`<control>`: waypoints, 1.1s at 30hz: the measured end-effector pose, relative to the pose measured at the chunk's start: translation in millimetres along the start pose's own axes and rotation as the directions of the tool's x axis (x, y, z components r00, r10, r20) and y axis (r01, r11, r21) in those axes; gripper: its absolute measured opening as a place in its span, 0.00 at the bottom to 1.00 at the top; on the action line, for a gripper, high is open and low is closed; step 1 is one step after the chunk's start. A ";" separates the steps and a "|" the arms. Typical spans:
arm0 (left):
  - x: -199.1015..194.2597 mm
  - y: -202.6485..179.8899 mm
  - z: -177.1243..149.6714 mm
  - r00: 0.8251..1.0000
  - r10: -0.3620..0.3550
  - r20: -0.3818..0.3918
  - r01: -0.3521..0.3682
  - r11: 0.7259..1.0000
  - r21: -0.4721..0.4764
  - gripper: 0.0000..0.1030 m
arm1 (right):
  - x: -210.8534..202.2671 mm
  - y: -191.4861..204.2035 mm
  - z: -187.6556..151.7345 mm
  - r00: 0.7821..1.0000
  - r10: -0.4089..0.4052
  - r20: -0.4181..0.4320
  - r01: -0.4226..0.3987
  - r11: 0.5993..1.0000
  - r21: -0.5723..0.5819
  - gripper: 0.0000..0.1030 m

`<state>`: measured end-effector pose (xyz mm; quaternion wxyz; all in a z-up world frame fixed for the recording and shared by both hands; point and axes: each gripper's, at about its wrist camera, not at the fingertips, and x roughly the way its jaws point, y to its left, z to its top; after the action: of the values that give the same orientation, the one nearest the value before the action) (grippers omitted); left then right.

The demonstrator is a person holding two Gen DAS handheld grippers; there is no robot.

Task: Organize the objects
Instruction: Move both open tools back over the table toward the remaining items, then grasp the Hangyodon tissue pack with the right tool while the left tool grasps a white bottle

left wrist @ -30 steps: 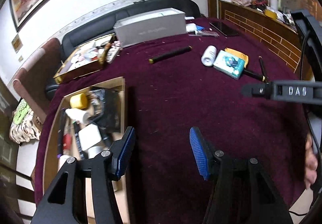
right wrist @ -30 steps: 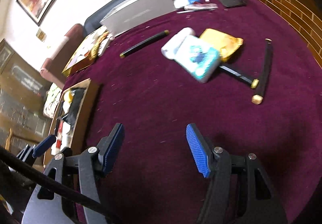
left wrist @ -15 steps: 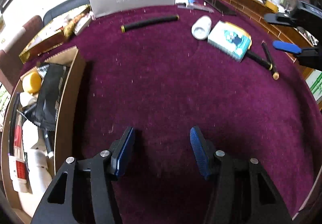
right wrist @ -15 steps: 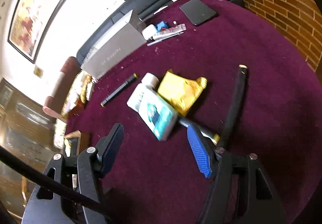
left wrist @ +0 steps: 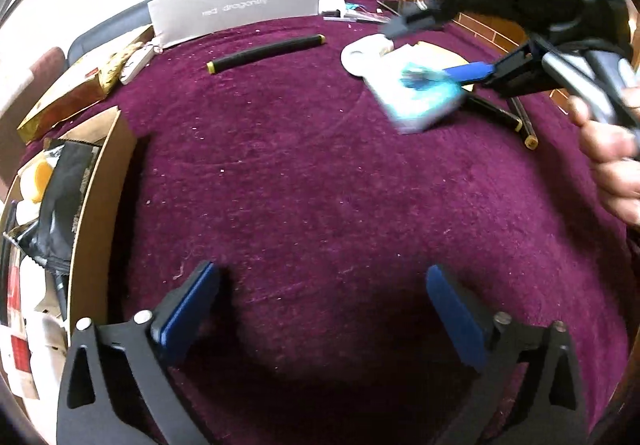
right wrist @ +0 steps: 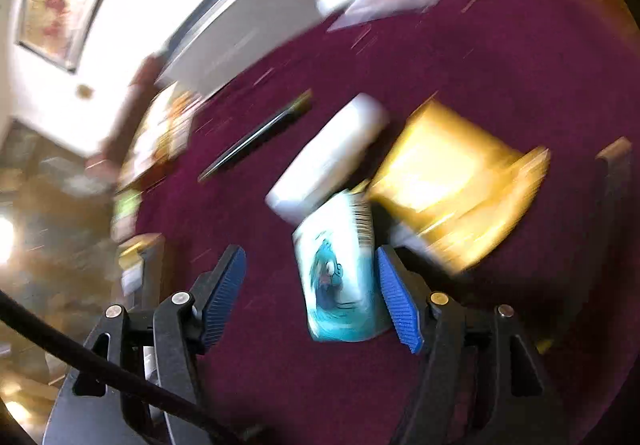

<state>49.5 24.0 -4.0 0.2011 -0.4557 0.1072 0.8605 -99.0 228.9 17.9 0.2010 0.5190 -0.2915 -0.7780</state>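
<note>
A white and teal box (right wrist: 340,277) lies on the maroon table; it also shows in the left wrist view (left wrist: 420,93). My right gripper (right wrist: 310,299) is open, with the box between its fingers, close to the right pad (right wrist: 396,301). Beside the box lie a white bottle (right wrist: 332,157) and a yellow packet (right wrist: 452,181). The right wrist view is blurred. In the left wrist view the right gripper (left wrist: 464,53) reaches over the box. My left gripper (left wrist: 320,313) is open and empty above bare cloth.
A cardboard box (left wrist: 96,213) with several items stands at the left. A black stick (left wrist: 264,53), a grey carton (left wrist: 236,9), a gold box (left wrist: 68,97) and more black sticks (left wrist: 516,117) lie on the table (left wrist: 320,185).
My right gripper has moved down and forward onto the teal box, which now sits between its fingers. The left gripper has opened wider and shifted slightly over the cloth.
</note>
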 end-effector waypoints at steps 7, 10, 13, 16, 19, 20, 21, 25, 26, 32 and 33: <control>0.3 -0.4 -0.4 1.000 -0.004 0.003 0.004 1.000 -0.001 0.98 | -1.6 15.8 -16.2 0.984 -0.169 0.056 0.173 0.982 -0.074 0.67; 0.8 0.0 0.1 1.000 -0.004 0.003 0.004 1.000 -0.002 0.98 | 8.3 16.1 -19.9 0.968 -0.242 0.061 0.245 0.968 -0.060 0.67; 0.6 -0.5 0.1 1.000 -0.002 0.003 0.002 1.000 -0.003 0.98 | 19.2 21.5 -21.7 0.934 -0.349 0.081 0.355 0.933 -0.063 0.67; 1.8 -1.1 1.5 1.000 0.003 0.005 -0.003 1.000 -0.003 0.98 | 31.1 34.4 -22.5 0.876 -0.472 0.095 0.479 0.874 -0.077 0.67; 1.9 -1.1 1.7 1.000 0.004 0.004 -0.004 1.000 -0.003 0.98 | 46.3 44.7 -18.7 0.814 -0.574 0.085 0.580 0.801 -0.146 0.67; 1.8 -0.8 1.6 1.000 0.004 0.004 -0.004 1.000 -0.003 0.98 | 49.2 47.2 -18.7 0.790 -0.607 0.087 0.612 0.772 -0.173 0.58; 1.7 -0.6 1.4 1.000 0.004 0.004 -0.004 1.000 -0.002 0.98 | 47.4 47.0 -20.0 0.778 -0.621 0.091 0.626 0.758 -0.182 0.48; 1.4 0.2 1.2 1.000 -0.001 -0.002 0.001 1.000 0.002 0.98 | 24.2 32.4 -29.5 0.810 -0.583 0.066 0.585 0.795 -0.160 0.47; 1.3 0.9 0.7 1.000 -0.004 -0.007 0.004 1.000 0.005 0.98 | 22.0 31.1 -32.4 0.811 -0.580 0.068 0.583 0.797 -0.155 0.47; -11.3 17.4 15.9 0.999 -0.048 0.009 0.048 0.996 -0.074 0.98 | -19.9 1.7 -67.4 0.884 -0.465 0.059 0.468 0.879 -0.092 0.47; -12.9 20.3 20.6 0.999 -0.040 0.019 0.042 0.995 -0.093 0.98 | -27.5 -4.6 -74.7 0.905 -0.420 0.067 0.425 0.902 -0.080 0.48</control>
<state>31.7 10.2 18.3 0.1982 -0.4595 0.0557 0.8640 -19.5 230.9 12.1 0.0443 0.5409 -0.1404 -0.8281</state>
